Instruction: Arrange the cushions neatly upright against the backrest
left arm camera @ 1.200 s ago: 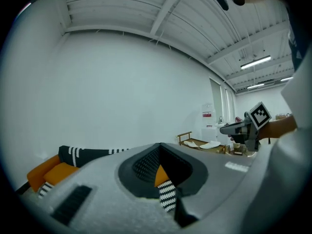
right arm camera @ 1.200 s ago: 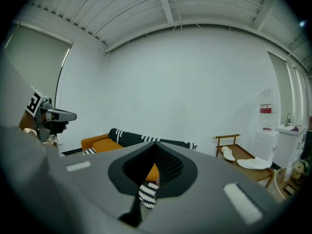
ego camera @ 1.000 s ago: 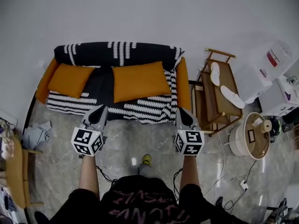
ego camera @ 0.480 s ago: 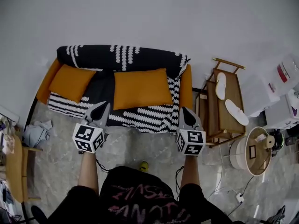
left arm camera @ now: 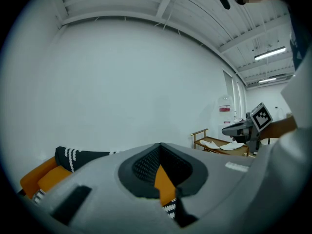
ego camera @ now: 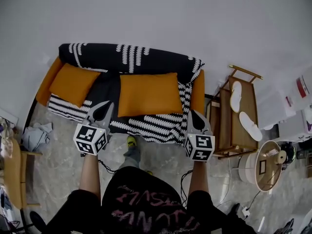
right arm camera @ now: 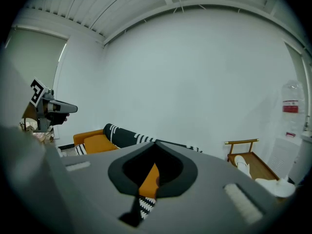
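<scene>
Left gripper [ego camera: 105, 106]: jaws pressed together, nothing between them, nose aimed far and dipping slightly.
Right gripper [ego camera: 194, 115]: jaws together too, empty, same heading.
Left forearm [ego camera: 90, 172]: stretched straight forward.
Right forearm [ego camera: 197, 178]: parallel, well apart.

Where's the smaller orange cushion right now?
Head view: the smaller orange cushion sits at the sofa's left end, beside the orange armrest, left of the larger cushion.

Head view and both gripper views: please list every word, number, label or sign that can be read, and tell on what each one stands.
No text here can be read with certainty.
Pink print on the person's black shirt: upside down and blurred, unreadable.
Red label at the room's right side: too small to read.
Left gripper and right gripper: only square marker patterns, no words.
</scene>
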A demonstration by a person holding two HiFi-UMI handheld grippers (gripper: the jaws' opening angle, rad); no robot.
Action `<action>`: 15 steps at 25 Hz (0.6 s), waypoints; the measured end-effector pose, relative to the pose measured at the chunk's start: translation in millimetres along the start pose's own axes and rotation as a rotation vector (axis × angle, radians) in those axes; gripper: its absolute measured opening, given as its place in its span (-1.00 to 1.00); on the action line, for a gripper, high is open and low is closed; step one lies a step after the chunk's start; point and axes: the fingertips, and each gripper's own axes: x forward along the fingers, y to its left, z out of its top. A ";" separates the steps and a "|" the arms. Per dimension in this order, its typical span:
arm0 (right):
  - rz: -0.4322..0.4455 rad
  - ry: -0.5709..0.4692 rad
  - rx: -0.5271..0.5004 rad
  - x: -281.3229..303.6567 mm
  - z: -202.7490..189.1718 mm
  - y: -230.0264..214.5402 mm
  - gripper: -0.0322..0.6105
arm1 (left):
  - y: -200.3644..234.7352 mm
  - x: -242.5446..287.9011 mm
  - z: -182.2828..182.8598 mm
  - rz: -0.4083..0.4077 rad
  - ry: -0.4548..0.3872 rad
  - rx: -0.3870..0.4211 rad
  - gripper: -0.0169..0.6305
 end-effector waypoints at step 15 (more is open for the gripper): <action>-0.002 0.123 -0.012 182.1 6.9 -7.9 -0.86 | 122.7 149.1 -28.8 -0.039 0.111 -0.082 -0.95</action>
